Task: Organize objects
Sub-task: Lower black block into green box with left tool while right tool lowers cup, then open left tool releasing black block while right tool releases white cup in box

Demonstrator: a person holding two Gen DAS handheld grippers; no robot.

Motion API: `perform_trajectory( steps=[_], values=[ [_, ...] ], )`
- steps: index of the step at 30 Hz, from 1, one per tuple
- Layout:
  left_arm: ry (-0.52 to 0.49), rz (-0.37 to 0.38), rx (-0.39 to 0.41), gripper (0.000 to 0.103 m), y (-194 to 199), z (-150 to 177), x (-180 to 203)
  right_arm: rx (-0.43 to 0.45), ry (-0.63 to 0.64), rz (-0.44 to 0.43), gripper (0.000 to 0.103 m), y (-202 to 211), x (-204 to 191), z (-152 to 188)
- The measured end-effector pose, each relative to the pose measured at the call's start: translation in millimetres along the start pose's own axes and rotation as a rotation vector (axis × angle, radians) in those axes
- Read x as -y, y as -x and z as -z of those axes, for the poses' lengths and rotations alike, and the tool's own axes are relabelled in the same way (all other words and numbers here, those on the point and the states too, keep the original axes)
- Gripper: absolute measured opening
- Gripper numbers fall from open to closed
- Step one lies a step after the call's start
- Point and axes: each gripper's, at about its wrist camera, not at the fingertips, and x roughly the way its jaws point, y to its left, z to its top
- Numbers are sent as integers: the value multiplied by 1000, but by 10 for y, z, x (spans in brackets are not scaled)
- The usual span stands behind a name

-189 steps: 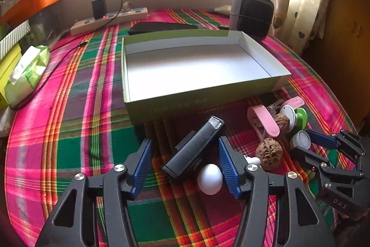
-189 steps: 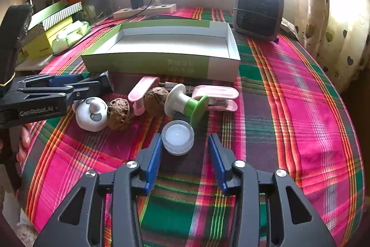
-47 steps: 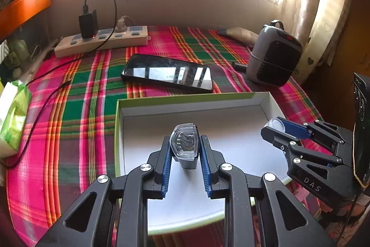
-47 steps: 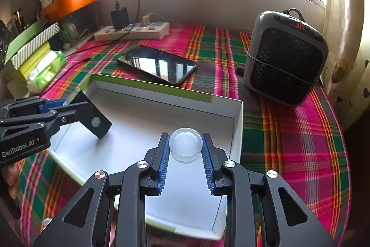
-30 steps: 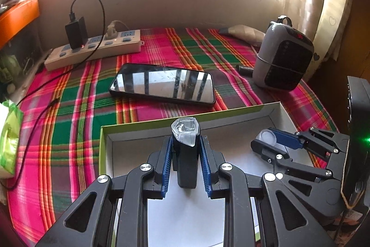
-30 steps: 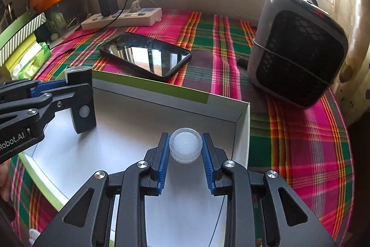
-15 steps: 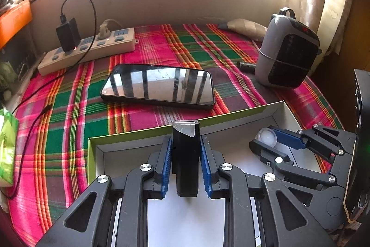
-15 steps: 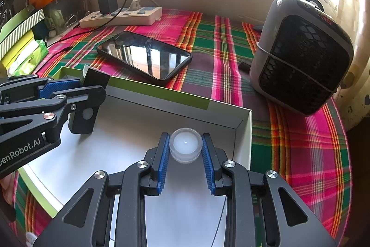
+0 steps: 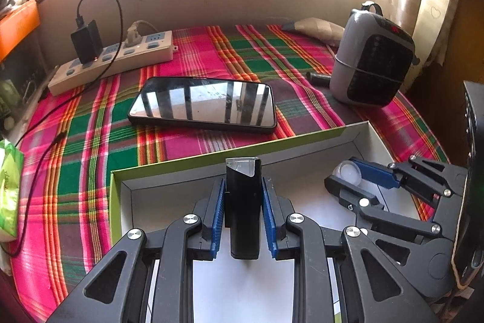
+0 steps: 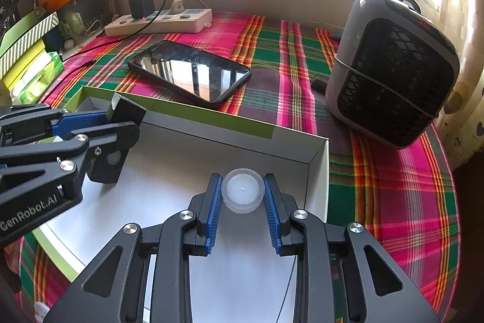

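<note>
A shallow green box [image 9: 193, 164] with a white inside lies on the plaid cloth; it also shows in the right wrist view [image 10: 193, 114]. My left gripper [image 9: 243, 196] is shut on a black bar-shaped device [image 9: 243, 211] with a clear tip, held upright over the box's far left corner. In the right wrist view the left gripper [image 10: 121, 123] holds the black device [image 10: 128, 111] by the far wall. My right gripper [image 10: 242, 192] is shut on a small round white jar [image 10: 242, 194] over the box's far right corner. The right gripper [image 9: 345, 176] and the jar [image 9: 348, 171] show in the left wrist view.
A black phone [image 9: 202, 103] lies just behind the box. A grey heater [image 10: 393, 71] stands at the right. A power strip [image 9: 115, 59] with a charger lies by the back wall. Green packets [image 10: 36, 77] and boxes are at the left.
Both grippers have moved forward and down, deeper toward the box's far wall, each still holding its object. The black device now stands more upright near the far left corner.
</note>
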Motion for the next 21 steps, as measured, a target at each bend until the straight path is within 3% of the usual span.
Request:
perform_trajectory(
  steps=[9, 18, 21],
  values=[
    [14, 0, -20, 22, -48, 5, -9, -3, 2, 10, 30, 0, -1, -5],
    [23, -1, -26, 23, -46, 16, -43, -1, 0, -5, 40, 16, -10, 0],
    [29, 1, -26, 25, -27, 35, -66, 6, -4, -17, 49, 42, -17, 4]
  ],
)
